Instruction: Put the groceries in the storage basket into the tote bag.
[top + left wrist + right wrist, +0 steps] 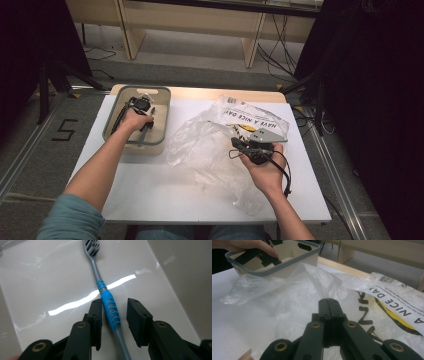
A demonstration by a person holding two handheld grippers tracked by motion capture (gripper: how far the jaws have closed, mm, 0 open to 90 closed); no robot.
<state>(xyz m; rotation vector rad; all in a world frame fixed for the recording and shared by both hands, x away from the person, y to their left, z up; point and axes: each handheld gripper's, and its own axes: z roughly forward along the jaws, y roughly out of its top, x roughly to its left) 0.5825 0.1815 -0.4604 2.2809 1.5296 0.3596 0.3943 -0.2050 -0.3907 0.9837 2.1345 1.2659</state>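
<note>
A grey toothbrush (108,302) with a blue ribbed grip lies flat on the pale floor of a beige bin (166,116), its bristles pointing away. My left gripper (115,303) reaches down into that bin (287,263) and straddles the handle. Its left pad is right beside the blue grip and the right pad stands clear, so the jaws are open. In the high view the left gripper (140,106) sits inside the bin under a hand. My right gripper (328,300) is shut on a raised fold of a clear plastic bag (294,290).
The plastic bag (200,145) spreads crumpled over the middle of the white tabletop (165,197), with black and yellow print at its far right. The grey-rimmed bin stands at the table's far left. Cables and a wooden bench lie on the floor beyond.
</note>
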